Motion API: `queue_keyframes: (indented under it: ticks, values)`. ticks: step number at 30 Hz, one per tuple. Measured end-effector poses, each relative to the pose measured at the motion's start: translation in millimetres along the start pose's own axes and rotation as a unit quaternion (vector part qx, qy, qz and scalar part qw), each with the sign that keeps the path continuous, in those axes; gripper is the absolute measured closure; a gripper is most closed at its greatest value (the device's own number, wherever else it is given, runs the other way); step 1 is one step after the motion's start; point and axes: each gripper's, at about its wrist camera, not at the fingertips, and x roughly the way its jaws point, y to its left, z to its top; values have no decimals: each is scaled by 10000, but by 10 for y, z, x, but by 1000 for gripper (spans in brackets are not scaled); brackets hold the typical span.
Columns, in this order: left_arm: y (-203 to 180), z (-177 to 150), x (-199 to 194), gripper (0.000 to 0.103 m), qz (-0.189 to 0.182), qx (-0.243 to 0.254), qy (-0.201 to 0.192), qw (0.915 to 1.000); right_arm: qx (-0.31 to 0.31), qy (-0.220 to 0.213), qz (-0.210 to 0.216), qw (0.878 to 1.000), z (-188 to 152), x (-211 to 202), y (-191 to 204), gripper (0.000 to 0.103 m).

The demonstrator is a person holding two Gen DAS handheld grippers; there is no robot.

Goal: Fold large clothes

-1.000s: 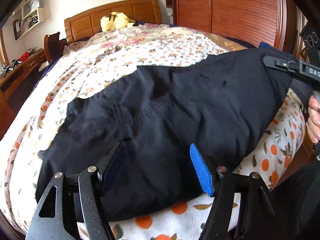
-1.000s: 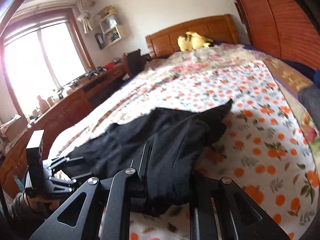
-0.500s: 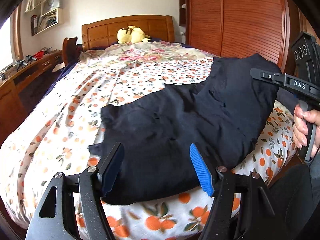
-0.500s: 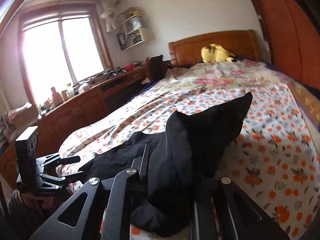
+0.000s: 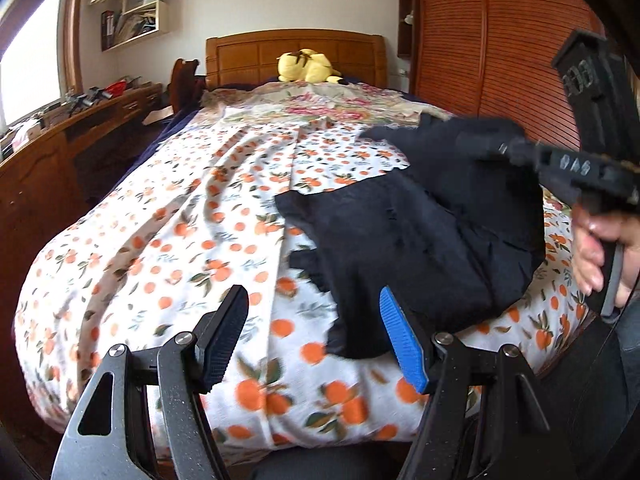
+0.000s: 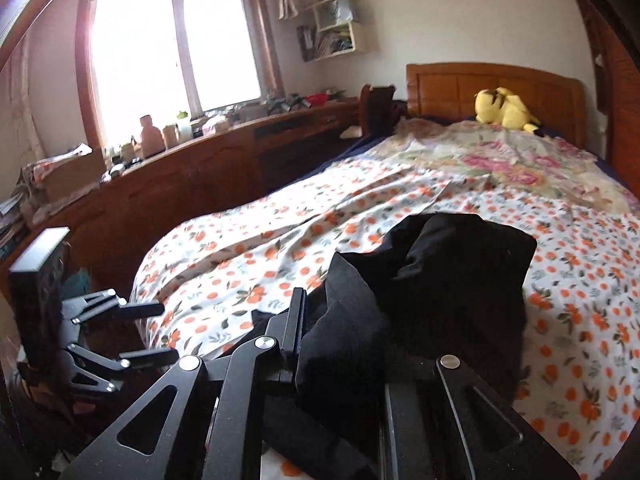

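Right gripper [image 6: 340,344]: jaws clamped on a thick bunch of the black garment [image 5: 420,240]. Fabric wells up between them and hides the right-hand fingertip. From the left wrist camera this gripper [image 5: 492,142] shows motion-blurred at the far right, raised above the bed, cloth draped from it.

Left gripper [image 5: 316,336]: jaws spread wide, nothing between them. Its blue pad [image 5: 402,342] sits just beside the garment's near hem; whether it touches the cloth is unclear from this angle. In the right wrist view it [image 6: 148,332] hangs off the bed's left edge, apart from the garment.

Garment: one dark heap on the near right part of the bed, on the orange-print sheet [image 5: 180,240]. Part lies flat, part is lifted by the right gripper. Edges are ragged and layers overlap, so no clean fold line shows yet.

Judgement: the step in hand looks like carrying the held end over to lay a fold. To do it well:
- bring the left gripper onto the free near corner and pin it;
- pull the cloth taut between both grips before lowering;
- set the edge down parallel to the flat layer.

Farther out: yellow plush toy [image 5: 306,66] at the wooden headboard [image 5: 248,56]; cluttered desk [image 6: 240,120] under the window.
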Motion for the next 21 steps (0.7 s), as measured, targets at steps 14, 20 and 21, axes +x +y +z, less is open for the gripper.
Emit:
queue_keyframes:
  ticks: [14,20,21]
  values:
    - [183,-91,49,34,68,-322,22,9995,44,358,-41,9993,271,386,-89,49]
    - [-92,121,82,34,-17,-186,-124,9997,-72,-235,-492,9985,427,-131,-514,49]
    - [-162,167,93,34,-60,-153,-151,9997,-33,-237,-575,9981,389,-167,-625,49]
